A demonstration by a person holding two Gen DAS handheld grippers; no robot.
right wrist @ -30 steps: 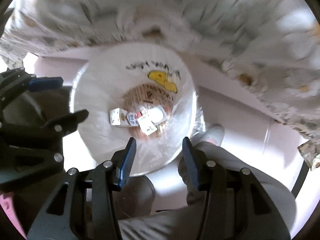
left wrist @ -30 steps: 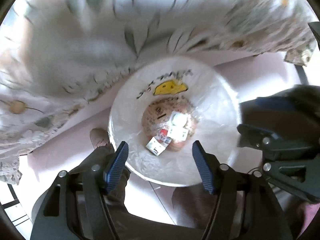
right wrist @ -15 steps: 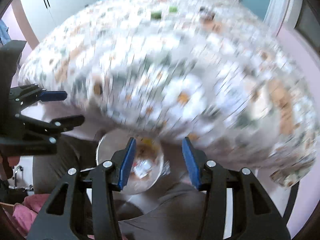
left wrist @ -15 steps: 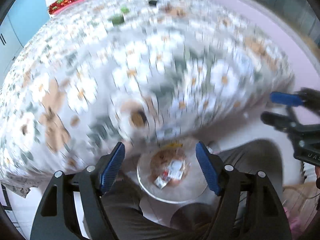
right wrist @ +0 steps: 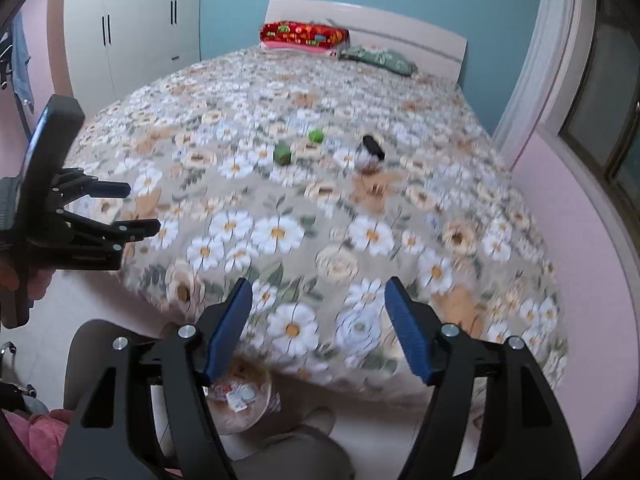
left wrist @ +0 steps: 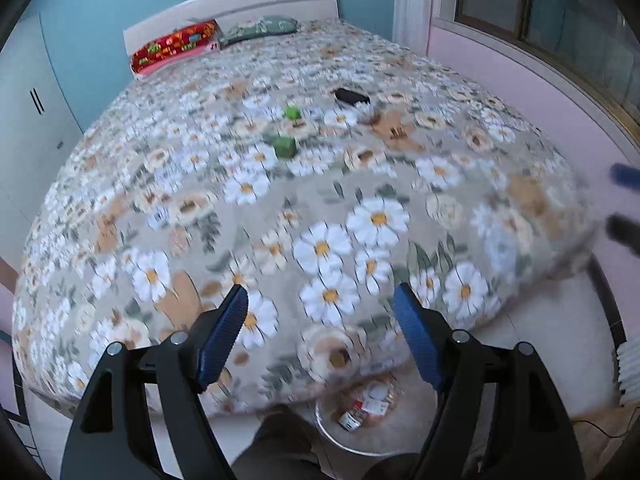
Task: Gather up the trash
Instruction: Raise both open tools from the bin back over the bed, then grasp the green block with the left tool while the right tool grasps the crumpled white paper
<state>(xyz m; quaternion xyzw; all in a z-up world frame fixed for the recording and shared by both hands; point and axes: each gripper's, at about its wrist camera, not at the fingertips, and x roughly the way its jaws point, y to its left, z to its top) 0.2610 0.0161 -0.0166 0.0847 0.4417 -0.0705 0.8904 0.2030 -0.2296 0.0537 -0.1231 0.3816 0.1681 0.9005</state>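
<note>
Two green scraps (left wrist: 285, 146) and one black item (left wrist: 351, 97) lie on the bed (left wrist: 280, 208); left gripper (left wrist: 322, 312) and right gripper (right wrist: 319, 300) are both opening, empty.

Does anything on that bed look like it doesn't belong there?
Yes. Three small things lie loose mid-bed on the bedspread: a dark green block, a bright green lump and a black object. They look like stray litter. The bin on the floor already holds wrappers.

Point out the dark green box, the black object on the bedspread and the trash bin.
dark green box (left wrist: 285, 147), left wrist view, its front face.
black object (left wrist: 351, 97), left wrist view, its top.
trash bin (left wrist: 340, 442), left wrist view, its near rim.
</note>
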